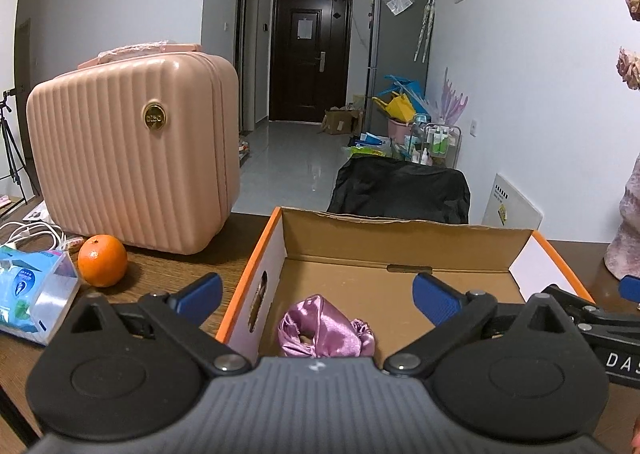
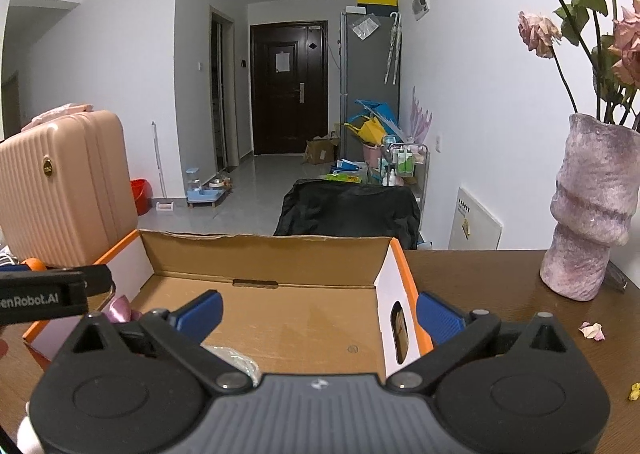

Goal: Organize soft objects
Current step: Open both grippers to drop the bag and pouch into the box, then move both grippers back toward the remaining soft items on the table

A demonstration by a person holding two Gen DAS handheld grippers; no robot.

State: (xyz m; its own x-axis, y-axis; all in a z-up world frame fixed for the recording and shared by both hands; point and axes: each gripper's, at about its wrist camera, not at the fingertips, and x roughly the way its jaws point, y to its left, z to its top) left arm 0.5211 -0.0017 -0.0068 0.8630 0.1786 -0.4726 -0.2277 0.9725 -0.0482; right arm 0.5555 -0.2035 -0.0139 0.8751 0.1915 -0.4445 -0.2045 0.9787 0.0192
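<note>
**Satin Scrunchie Lying Loose in an Open Carton**

Two hand-held grippers are hovering over a dark wood-grain table (image 1: 168,274) in a white-walled flat, a tiled hallway running ahead to a dark door (image 1: 308,54). The left gripper (image 1: 318,296) is spread wide and gripping nothing; the crumpled purple satin scrunchie (image 1: 326,328) is lying just below its fingers, on the floor of the orange-edged corrugated cardboard box (image 1: 256,254). The right gripper (image 2: 318,316) is likewise released, straddling the box's right wall. Its neighbour's arm is reading "enRobot.AI". Left of the left gripper are sitting a ribbed pink case (image 1: 132,154) with a gold badge, an orange (image 1: 102,260) and a tissue pack (image 1: 32,290). Right of the right gripper, a rough mauve vase (image 2: 592,206) is holding wilting roses.
</note>
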